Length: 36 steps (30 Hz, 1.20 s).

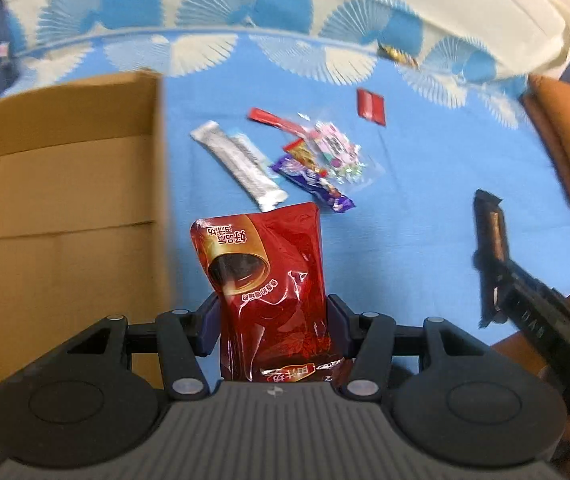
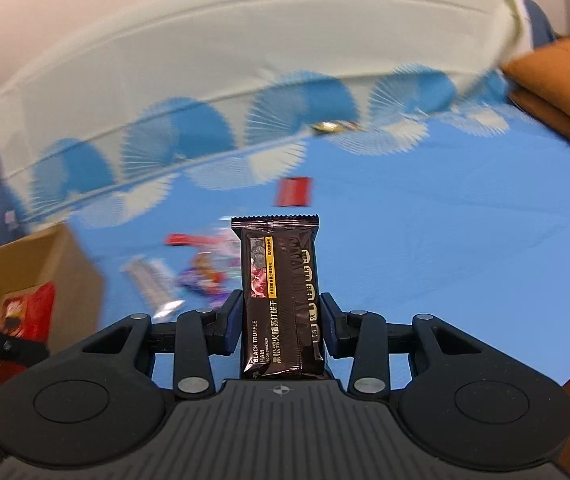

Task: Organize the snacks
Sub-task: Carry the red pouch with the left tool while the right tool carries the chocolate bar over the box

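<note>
My left gripper (image 1: pixel 273 320) is shut on a glossy red pouch (image 1: pixel 269 276), held above the blue cloth beside an open cardboard box (image 1: pixel 65 208). My right gripper (image 2: pixel 281 320) is shut on a dark brown cracker pack (image 2: pixel 281 300) that stands upright between its pads. The same pack (image 1: pixel 491 248) shows at the right of the left wrist view. The red pouch (image 2: pixel 25 316) shows at the left edge of the right wrist view, in front of the box (image 2: pixel 45 272). Loose snacks lie on the cloth: a silver stick pack (image 1: pixel 237 164), a purple wrapper (image 1: pixel 313 184), a clear candy bag (image 1: pixel 337 148) and a red packet (image 1: pixel 371 106).
A blue cloth with white fan patterns (image 1: pixel 425 208) covers the surface. An orange cushion (image 1: pixel 565 148) lies at the right edge. A small gold-wrapped item (image 2: pixel 331 126) rests near the far cloth border. A pale wall or panel (image 2: pixel 245 40) rises behind.
</note>
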{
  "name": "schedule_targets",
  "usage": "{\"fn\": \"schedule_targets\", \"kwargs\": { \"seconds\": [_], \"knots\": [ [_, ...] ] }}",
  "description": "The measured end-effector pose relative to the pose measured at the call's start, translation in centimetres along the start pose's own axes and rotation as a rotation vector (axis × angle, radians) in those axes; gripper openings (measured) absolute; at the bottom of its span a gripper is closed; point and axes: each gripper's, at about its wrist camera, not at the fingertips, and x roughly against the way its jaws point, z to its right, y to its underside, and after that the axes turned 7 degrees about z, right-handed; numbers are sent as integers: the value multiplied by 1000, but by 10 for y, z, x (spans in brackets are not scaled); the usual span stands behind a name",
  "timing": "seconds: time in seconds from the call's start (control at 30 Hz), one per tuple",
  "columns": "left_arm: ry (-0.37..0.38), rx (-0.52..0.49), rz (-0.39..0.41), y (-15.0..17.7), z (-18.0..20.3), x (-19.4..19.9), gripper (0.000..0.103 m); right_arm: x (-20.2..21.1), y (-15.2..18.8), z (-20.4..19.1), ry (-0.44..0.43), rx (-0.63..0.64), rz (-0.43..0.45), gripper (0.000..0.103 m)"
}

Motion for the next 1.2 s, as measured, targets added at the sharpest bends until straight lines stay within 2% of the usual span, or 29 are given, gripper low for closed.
{"fn": "schedule_targets", "kwargs": {
  "seconds": [0.23,0.5,0.73,1.2],
  "knots": [
    [-85,87,61,44,-68,82,60,63,11,-90,-190,106,-6,42],
    [-107,197,100,92,-141,139,60,107,40,-168,-330,166,-107,42],
    [-91,244,133,115,-173,160,60,130,48,-201,-330,232,-114,42],
    [-63,290,163,125,-193,172,60,139,52,-215,-311,295,-104,42]
  ]
}}
